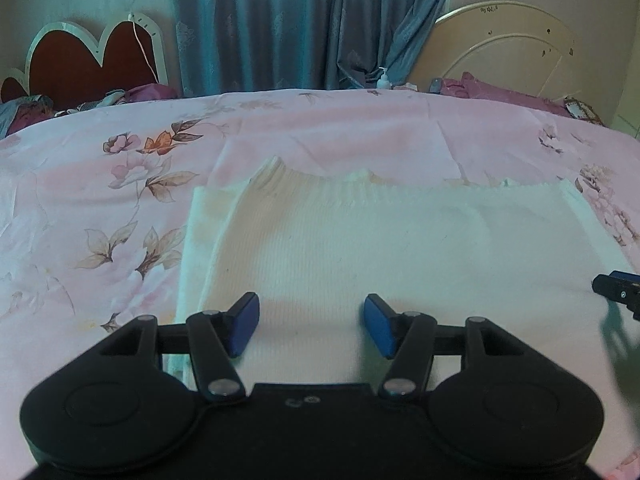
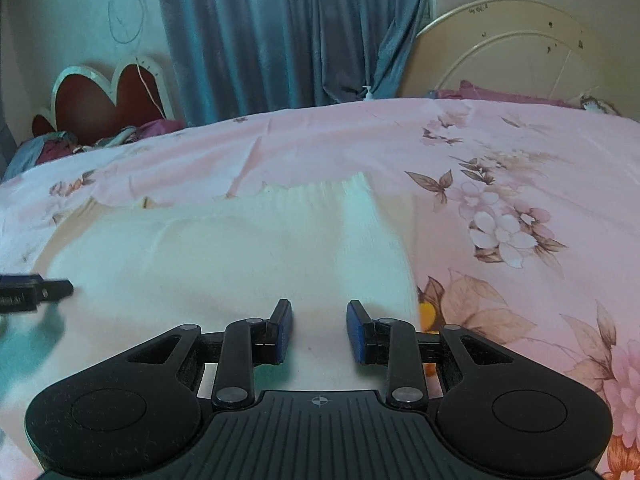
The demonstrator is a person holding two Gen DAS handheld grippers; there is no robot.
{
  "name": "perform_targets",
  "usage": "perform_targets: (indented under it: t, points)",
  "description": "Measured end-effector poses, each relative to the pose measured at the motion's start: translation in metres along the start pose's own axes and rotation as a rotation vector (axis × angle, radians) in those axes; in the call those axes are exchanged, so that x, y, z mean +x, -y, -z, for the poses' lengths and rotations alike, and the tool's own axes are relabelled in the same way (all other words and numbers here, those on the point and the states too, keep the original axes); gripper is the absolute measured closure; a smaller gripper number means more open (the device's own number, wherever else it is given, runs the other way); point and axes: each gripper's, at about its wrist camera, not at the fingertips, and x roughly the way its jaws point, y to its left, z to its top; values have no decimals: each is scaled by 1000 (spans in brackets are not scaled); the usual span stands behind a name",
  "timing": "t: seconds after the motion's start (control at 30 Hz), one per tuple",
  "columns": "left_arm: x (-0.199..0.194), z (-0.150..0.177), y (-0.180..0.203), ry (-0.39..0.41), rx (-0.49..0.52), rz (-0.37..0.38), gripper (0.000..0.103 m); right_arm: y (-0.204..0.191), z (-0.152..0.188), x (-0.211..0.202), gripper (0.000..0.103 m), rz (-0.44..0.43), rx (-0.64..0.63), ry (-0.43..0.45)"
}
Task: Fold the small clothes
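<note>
A white ribbed knit garment (image 1: 340, 240) lies flat on the pink floral bedsheet (image 1: 100, 200), with its left side folded in over the body. My left gripper (image 1: 311, 326) is open and empty, low over the garment's near edge. The garment also shows in the right wrist view (image 2: 240, 248), with a folded strip along its right side. My right gripper (image 2: 319, 330) is open and empty over the garment's near right part. The tip of the right gripper shows at the right edge of the left view (image 1: 616, 290); the left gripper's tip shows at the left edge of the right view (image 2: 36, 290).
The bed fills both views. A red heart-shaped headboard (image 1: 92, 64) stands at the back left, a blue curtain (image 1: 300, 24) behind, a round cream headboard (image 1: 508, 48) at the back right. A pump bottle (image 1: 384, 78) and bunched purple bedding (image 1: 480, 86) lie past the far edge.
</note>
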Motion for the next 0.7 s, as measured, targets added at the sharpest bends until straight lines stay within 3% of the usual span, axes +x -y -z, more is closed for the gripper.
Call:
perform_targets:
  t: [0.2, 0.37, 0.53, 0.7]
  points:
    - [-1, -1, 4, -11, 7, -26, 45, -8, -7, 0, 73, 21, -30, -18]
    - [-19, -1, 7, -4, -19, -40, 42, -15, -12, -25, 73, -59, 34, 16]
    - [-34, 11, 10, -4, 9, -26, 35, -49, -6, -39, 73, -118, -26, 16]
    - [-29, 25, 2, -52, 14, -38, 34, -64, 12, -35, 73, -106, -49, -37]
